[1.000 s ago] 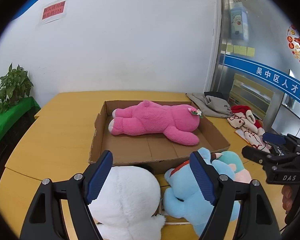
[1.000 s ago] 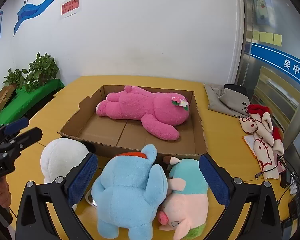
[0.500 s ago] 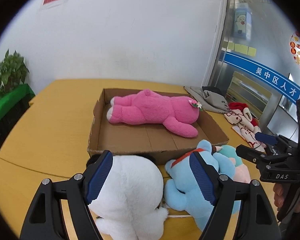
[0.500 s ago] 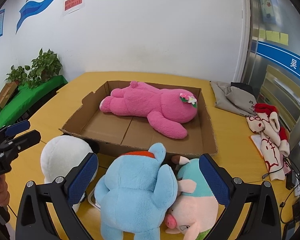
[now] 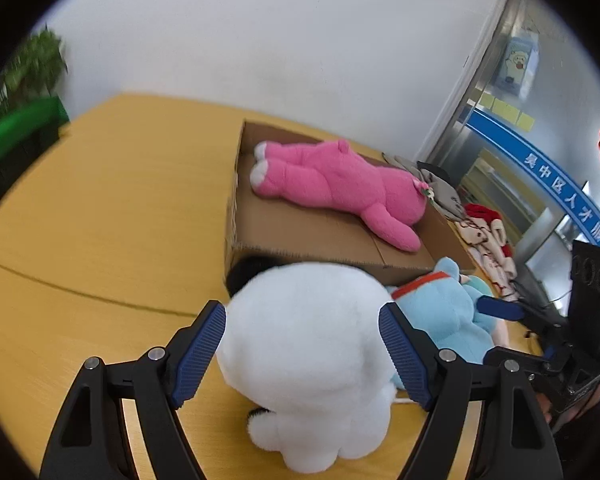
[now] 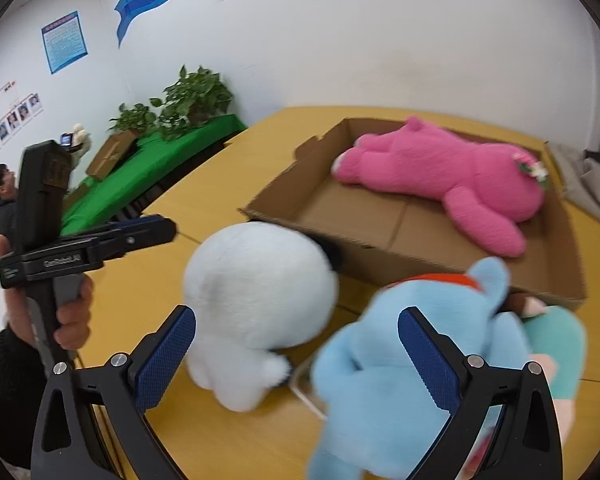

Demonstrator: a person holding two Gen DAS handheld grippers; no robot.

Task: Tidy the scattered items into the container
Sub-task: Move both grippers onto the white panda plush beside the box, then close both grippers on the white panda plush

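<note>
Yellow table (image 5: 112, 216) carries cardboard box (image 5: 300, 236), white plush (image 5: 308, 344), blue plush (image 5: 448, 308)

Cardboard box (image 5: 236, 208): shallow, open-top, brown, flaps out, on yellow tabletop, approx 12 o'clock from the loose toys. Pink plush (image 5: 332, 184) lies on its side inside the box, along the far wall, feet w/ pale soles toward 9 o'clock, flower on head toward 3 o'clock. White plush (image 5: 304, 352): round, fluffy, sits on table just outside box's near wall, a black patch on its far side. Blue plush (image 6: 400, 380) w/ red collar at white one's 3 o'clock, touching it. Teal-and-pink plush (image 6: 556, 340) pressed against blue one's 3 o'clock side, partly hidden.
</note>
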